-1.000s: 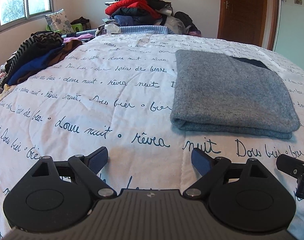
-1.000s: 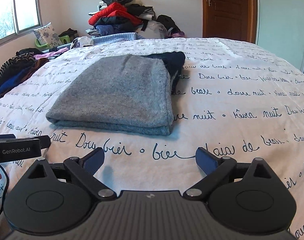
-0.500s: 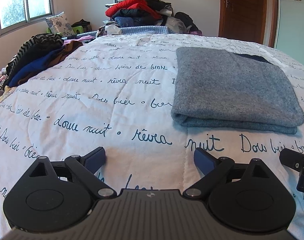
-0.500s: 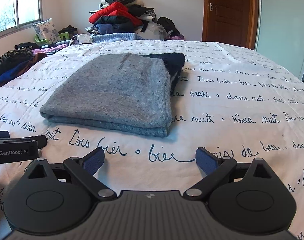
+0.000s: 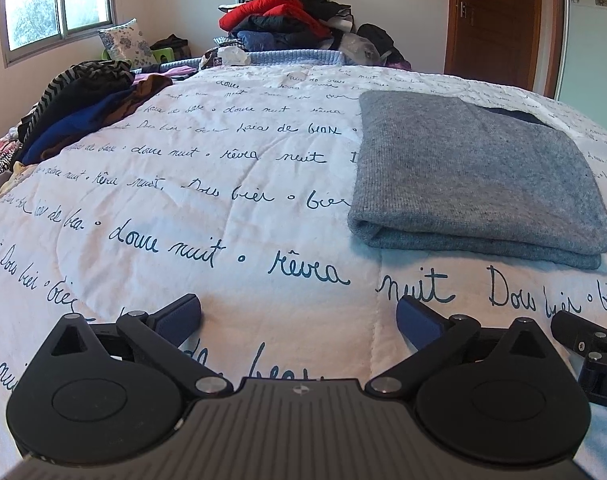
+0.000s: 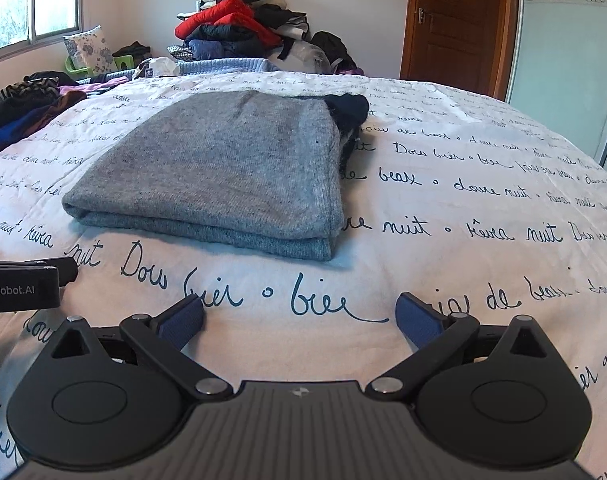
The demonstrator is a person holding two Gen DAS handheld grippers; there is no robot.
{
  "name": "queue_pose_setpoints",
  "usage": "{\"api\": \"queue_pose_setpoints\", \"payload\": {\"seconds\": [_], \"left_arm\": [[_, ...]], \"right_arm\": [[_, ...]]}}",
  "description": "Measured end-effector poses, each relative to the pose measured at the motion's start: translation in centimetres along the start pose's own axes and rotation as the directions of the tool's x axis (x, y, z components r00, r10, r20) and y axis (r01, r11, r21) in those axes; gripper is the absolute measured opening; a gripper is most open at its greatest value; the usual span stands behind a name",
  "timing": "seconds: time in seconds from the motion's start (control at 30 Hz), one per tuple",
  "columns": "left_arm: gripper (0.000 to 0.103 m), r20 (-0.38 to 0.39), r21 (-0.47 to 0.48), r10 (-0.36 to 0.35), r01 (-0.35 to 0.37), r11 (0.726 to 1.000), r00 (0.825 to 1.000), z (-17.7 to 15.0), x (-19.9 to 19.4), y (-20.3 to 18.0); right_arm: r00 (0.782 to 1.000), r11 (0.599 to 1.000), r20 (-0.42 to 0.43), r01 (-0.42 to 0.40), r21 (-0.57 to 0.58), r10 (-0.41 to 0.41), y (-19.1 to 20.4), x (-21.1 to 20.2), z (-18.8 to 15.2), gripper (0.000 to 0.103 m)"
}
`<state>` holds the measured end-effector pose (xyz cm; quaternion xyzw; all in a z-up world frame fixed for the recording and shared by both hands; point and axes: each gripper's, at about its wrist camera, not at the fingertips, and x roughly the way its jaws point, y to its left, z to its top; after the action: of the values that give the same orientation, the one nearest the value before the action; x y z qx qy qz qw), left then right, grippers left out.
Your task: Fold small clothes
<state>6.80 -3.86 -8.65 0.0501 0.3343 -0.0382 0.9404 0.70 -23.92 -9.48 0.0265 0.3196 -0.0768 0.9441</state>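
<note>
Folded grey sweater (image 5: 475, 172) flat on the bed quilt (image 5: 223, 208), right of frame centre, left gripper (image 5: 299, 316) and right gripper (image 6: 299, 316) both released, empty, low over the quilt

Left gripper (image 5: 299, 316) and right gripper (image 6: 299, 316): matte black linkages, 2 blue finger pads (image 6: 181, 320) each, silver pivot screws, ribbed grey housing.

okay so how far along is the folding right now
Done: the grey knit sweater lies folded flat on the white script-printed bedspread, partly covering a dark garment. In hand: nothing; the left gripper and right gripper are both open and empty. Left: the loose striped and blue clothes and the far clothes pile.
</note>
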Motion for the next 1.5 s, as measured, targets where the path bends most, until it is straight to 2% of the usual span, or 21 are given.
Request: {"api": "queue_pose_setpoints", "payload": {"seconds": [1.5], "left_arm": [[0.103,0.013,-0.016,-0.006,0.007,1.000,1.000,-0.29,0.02,0.04]], "right_arm": [[1.000,1.000,-0.001,-0.015,0.018,0.015,-0.27,0.08,-0.08,0.103]]}}
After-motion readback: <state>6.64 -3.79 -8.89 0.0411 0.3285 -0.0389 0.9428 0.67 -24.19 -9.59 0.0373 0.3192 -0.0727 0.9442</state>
